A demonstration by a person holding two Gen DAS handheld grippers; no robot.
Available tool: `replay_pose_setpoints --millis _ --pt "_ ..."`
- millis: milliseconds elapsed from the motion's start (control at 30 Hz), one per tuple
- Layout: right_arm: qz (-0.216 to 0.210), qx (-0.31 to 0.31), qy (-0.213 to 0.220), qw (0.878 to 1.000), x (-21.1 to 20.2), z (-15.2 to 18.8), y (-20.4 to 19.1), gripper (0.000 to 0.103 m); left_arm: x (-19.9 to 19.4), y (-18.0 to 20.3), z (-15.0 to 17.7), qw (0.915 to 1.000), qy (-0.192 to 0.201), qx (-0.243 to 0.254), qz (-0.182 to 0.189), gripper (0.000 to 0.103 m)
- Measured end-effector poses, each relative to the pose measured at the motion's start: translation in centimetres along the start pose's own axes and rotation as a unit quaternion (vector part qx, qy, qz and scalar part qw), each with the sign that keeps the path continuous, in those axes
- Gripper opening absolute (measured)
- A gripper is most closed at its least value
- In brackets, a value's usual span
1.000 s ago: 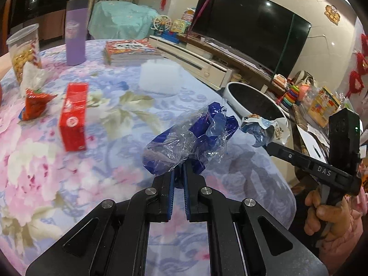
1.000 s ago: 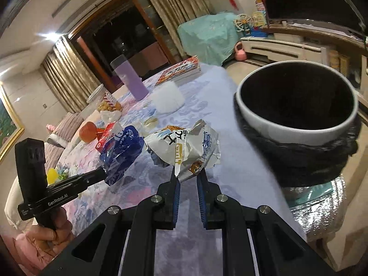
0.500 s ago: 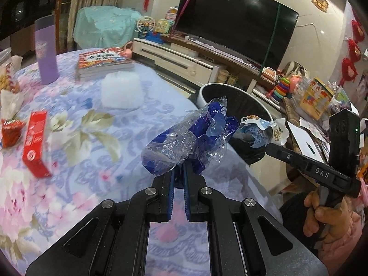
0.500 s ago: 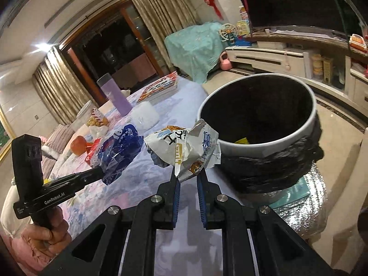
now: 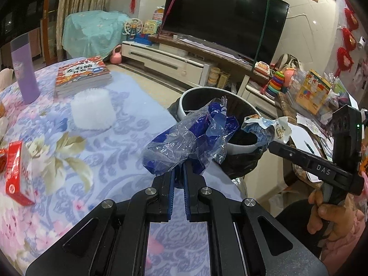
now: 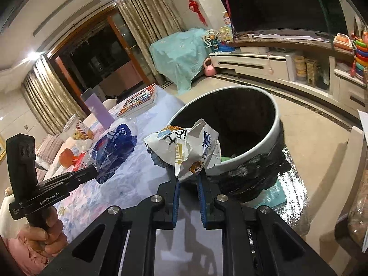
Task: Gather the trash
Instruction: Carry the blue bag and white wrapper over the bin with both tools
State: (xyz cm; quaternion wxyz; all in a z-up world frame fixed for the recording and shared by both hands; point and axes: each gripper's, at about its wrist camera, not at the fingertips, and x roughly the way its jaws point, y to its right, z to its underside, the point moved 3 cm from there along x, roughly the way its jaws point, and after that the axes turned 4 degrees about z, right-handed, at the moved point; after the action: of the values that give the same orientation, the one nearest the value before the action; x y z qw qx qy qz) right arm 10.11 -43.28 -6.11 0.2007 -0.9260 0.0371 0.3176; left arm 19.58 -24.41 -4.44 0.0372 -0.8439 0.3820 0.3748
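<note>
My left gripper (image 5: 179, 172) is shut on a crumpled blue and clear plastic wrapper (image 5: 191, 140), held above the table edge near the bin. That wrapper (image 6: 113, 151) also shows in the right wrist view, at the tip of the left gripper (image 6: 94, 172). My right gripper (image 6: 188, 176) is shut on a crumpled white snack bag (image 6: 186, 147) with printed characters, held over the near rim of the round white bin (image 6: 260, 142) with a black liner. In the left wrist view the snack bag (image 5: 266, 130) hangs over the bin (image 5: 184, 101) from the right gripper (image 5: 270, 143).
On the floral tablecloth (image 5: 110, 161) lie a red box (image 5: 16, 172), a white foam block (image 5: 93, 111), a stack of books (image 5: 82, 74) and a purple bottle (image 5: 24, 69). A TV stand (image 5: 174, 62) and toy clutter (image 5: 315, 92) lie beyond the bin.
Both grippers have moved off the table toward the bin, each still gripping its trash. The bin has grown larger and come under the snack bag.
</note>
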Motion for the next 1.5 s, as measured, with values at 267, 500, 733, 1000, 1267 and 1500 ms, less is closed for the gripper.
replay_pose_setpoints --millis 267,500,733,1000,1267,1500 --pt "0.019 -0.008 -0.009 1.0 0.3 -1.3 1.1 0.014 2.2 1.1 -1.8 0.9998 -0.01 0.018 -0.004 0.006" --pt "0.033 -0.014 -0.014 0.999 0.6 -2.6 2.0 0.014 4.0 2.0 -3.0 0.9994 -0.021 0.028 -0.008 0.006" --pt "0.042 -0.019 -0.017 0.999 1.4 -3.7 2.8 0.014 5.6 2.7 -4.3 0.9987 -0.03 0.039 -0.015 0.006" --pt "0.053 -0.019 -0.023 0.998 2.1 -4.9 3.5 0.014 6.9 3.4 -5.9 0.9979 -0.035 0.05 -0.019 0.006" --pt "0.059 -0.023 -0.029 0.998 2.7 -5.4 3.6 0.014 8.3 3.8 -6.2 0.9974 -0.048 0.049 -0.021 0.006" --pt "0.062 -0.019 -0.04 0.997 3.3 -5.6 4.1 0.015 9.0 3.8 -6.5 0.9968 -0.056 0.051 -0.024 0.007"
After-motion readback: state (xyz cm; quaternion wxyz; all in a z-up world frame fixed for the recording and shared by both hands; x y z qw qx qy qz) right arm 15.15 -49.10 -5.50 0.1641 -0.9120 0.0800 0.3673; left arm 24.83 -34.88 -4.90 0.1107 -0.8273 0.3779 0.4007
